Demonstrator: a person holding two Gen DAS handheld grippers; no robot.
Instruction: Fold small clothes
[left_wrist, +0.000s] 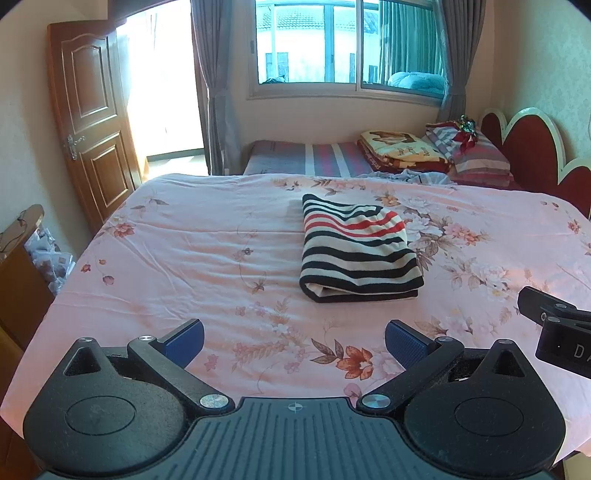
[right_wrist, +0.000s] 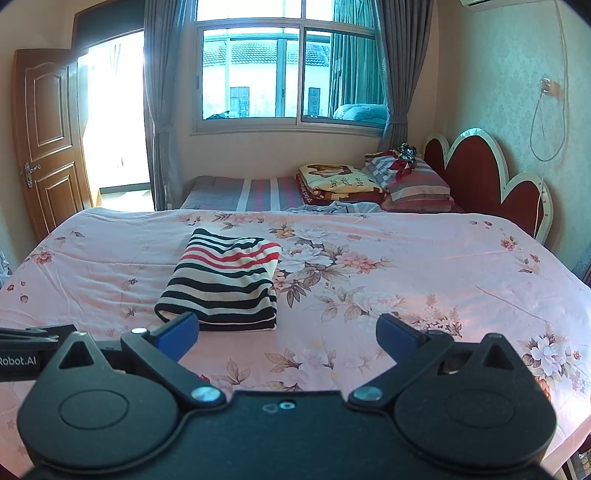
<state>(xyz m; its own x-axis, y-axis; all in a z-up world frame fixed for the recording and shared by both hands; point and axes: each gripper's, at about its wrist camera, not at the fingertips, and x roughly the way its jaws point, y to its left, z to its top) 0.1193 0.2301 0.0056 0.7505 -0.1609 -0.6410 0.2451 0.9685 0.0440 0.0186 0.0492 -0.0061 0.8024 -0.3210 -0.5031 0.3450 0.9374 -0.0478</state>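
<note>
A small garment striped in black, white and red lies folded into a neat rectangle on the pink floral sheet. The right wrist view shows the same garment left of centre. My left gripper is open, held back from the garment over the near part of the sheet, with nothing between its blue pads. My right gripper is open too and holds nothing; its left pad overlaps the garment's near edge in the view. The right gripper's body shows at the left view's right edge.
The sheet covers a wide flat surface whose edges fall away left and right. Behind it stands a bed with a striped cover, folded blankets and a red headboard. A wooden door is open at the left.
</note>
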